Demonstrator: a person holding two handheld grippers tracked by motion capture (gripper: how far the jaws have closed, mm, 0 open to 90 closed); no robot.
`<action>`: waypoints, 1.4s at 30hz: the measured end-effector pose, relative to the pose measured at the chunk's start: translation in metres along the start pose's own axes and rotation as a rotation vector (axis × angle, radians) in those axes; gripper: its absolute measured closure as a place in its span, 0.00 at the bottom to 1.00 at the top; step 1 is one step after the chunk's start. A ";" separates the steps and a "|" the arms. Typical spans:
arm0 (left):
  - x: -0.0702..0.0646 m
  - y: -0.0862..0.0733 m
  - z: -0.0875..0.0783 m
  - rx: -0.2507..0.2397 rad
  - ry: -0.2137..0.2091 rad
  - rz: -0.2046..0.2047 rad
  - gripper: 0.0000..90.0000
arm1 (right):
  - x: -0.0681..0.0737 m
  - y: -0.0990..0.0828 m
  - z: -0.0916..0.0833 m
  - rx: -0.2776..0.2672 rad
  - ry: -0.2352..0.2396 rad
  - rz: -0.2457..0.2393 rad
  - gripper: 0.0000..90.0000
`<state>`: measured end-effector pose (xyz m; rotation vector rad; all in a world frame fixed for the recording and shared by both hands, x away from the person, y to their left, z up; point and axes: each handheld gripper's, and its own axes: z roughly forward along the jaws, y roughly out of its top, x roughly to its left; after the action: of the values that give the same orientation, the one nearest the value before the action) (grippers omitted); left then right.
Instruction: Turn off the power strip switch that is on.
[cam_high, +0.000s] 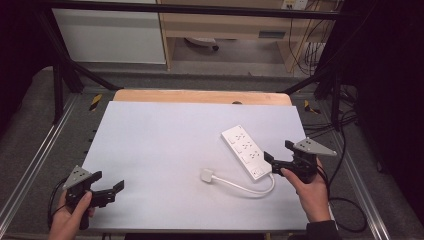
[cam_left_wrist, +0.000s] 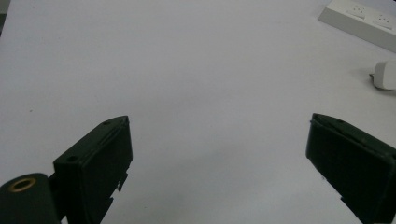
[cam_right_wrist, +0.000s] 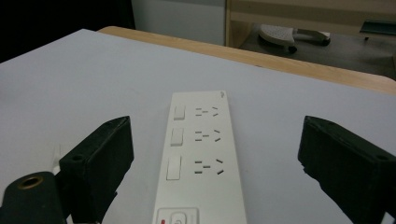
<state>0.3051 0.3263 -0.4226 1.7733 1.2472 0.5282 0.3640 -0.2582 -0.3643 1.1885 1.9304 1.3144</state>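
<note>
White tabletop (cam_high: 165, 150) carries a power strip (cam_high: 246, 151) right of centre in the high view, where the right gripper (cam_high: 276, 156) straddles its near end, jaws spread, apparently lining up a grasp, while the left gripper (cam_high: 109, 186) waits released at lower left.

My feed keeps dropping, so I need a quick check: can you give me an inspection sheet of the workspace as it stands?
Surface: white sheet over a wooden table.
Job's things: white power strip, three switched outlets, lying flat; its plug rests apart.
Clutter: nothing seen.
Grippers: left hand-held gripper open, holding nothing; right hand-held gripper open, at the strip's near end.
Cables: strip's white cord loops on the sheet.
Surroundings: black frame, wooden furniture behind.
</note>
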 end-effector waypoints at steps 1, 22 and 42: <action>0.000 0.000 0.000 0.001 0.001 0.002 0.08 | 0.000 0.001 0.001 -0.001 0.001 0.001 0.14; 0.000 0.000 0.001 0.010 -0.001 0.004 0.08 | 0.003 0.012 0.015 0.007 -0.008 -0.021 0.38; -0.001 0.000 0.002 0.013 0.000 0.011 0.08 | 0.007 0.018 0.022 -0.016 0.020 -0.061 0.78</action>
<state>0.3058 0.3250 -0.4235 1.7916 1.2442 0.5275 0.3848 -0.2389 -0.3560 1.1041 1.9512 1.3122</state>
